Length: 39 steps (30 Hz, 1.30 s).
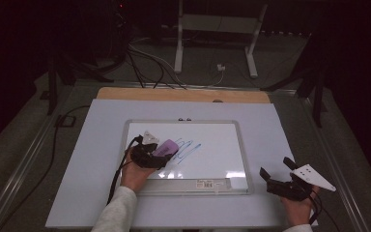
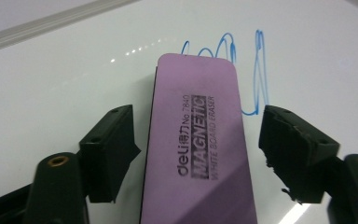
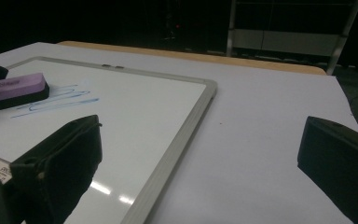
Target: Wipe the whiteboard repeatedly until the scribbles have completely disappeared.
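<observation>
From the high view we saw the left gripper (image 1: 155, 155) over the left part of the whiteboard (image 1: 238, 145), with the purple whiteboard eraser (image 1: 166, 147) at its tip, lying beside the blue marker scribble (image 1: 187, 150). The right gripper (image 1: 276, 180) rested off the board's near right corner on the white bench (image 1: 96, 169), its fingers spread with nothing between them. We judged the wiping step to be in hand, with much of the scribble left to clear.

In the left gripper view the eraser (image 2: 198, 140) lay flat on the board between the two fingers (image 2: 109, 151), and we saw a gap on each side of it, so the fingers stood released around it rather than pressing on it. The blue loops (image 2: 256, 74) ran just past the eraser's far end and along its right side. Our reading was that the next move called for clenching on the eraser's long sides, then pushing it forward and rightwards over the ink. The eraser's near end was cut off by the frame, and its felt underside was hidden.

In the right gripper view we saw that gripper's own fingers (image 3: 60, 163) wide apart over the board's frame (image 3: 177, 140) and bare bench. The eraser (image 3: 14, 91) showed far left, partly cut off, with the scribble (image 3: 56, 105) faint in the dim light.
</observation>
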Available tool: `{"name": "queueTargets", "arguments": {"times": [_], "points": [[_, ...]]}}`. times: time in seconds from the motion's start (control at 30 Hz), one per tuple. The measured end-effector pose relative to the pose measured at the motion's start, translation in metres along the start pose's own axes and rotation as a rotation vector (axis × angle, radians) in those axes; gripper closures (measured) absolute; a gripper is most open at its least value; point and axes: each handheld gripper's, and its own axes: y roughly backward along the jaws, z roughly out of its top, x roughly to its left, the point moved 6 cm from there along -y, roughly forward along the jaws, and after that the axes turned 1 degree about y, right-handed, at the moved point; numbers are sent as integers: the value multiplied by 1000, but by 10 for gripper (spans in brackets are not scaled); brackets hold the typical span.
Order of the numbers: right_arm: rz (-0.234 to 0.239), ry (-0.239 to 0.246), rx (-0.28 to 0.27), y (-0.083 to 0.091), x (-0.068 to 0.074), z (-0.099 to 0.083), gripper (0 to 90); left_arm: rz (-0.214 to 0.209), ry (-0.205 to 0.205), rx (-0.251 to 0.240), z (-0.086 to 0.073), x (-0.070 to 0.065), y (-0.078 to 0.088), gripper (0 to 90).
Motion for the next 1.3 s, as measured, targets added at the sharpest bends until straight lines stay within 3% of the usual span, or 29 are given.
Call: {"name": "queueTargets", "arguments": {"times": [0.17,0.37,0.7,0.83,1.0,1.3], "points": [[-1,-3,-3,1,-1,0,2,11,-10,25,-2,-1,-4,413],[1,1,0,0,1,0,2,24,-9,28,-2,2,-4,417],[1,0,0,0,0,0,2,106,27,30,-2,26,2,417],[1,0,2,0,0,0,2,111,45,30,-2,30,2,417],[4,2,4,0,1,0,2,99,30,35,-2,21,0,418],[6,3,5,-1,2,0,2,34,-57,53,-2,-19,-5,418]]}}
